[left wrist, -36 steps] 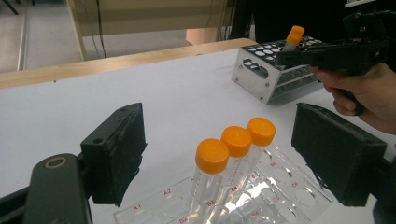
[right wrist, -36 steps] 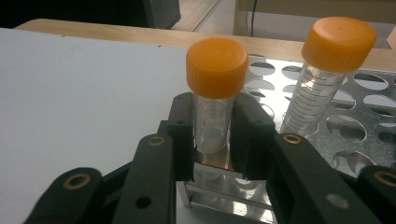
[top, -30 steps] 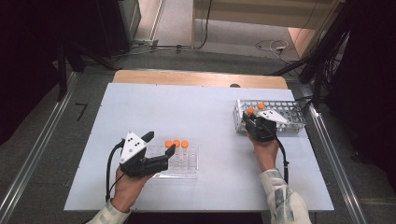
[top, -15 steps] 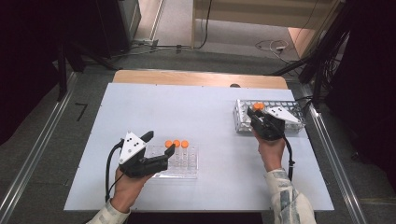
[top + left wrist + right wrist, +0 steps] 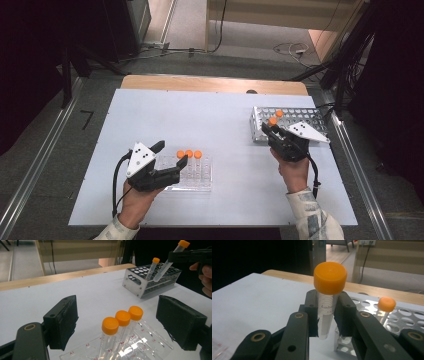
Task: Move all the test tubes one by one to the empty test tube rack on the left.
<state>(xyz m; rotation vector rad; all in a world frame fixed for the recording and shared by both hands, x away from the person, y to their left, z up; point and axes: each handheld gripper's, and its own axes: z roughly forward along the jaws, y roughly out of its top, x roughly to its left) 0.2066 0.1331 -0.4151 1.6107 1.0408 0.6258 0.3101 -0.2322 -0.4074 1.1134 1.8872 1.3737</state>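
Right gripper view shows the right gripper [image 5: 325, 315] pinching an orange-capped tube [image 5: 327, 300] just lifted clear of the metal rack [image 5: 295, 119] at the table's far right corner. The left gripper [image 5: 167, 152], jaws spread, flanks the clear rack [image 5: 200, 175] near the front edge. Next move, I judge: carry the tube across and lower it upright into a free hole there.

A clear tube [image 5: 327, 312] with an orange cap tilts above the metal rack [image 5: 310, 119], at the table's two o'clock. It is clamped below its cap.

clear rack [image 5: 140, 340]: A1, A2, B4 | held tube [image 5: 325, 315]: "Labe" (cut off)
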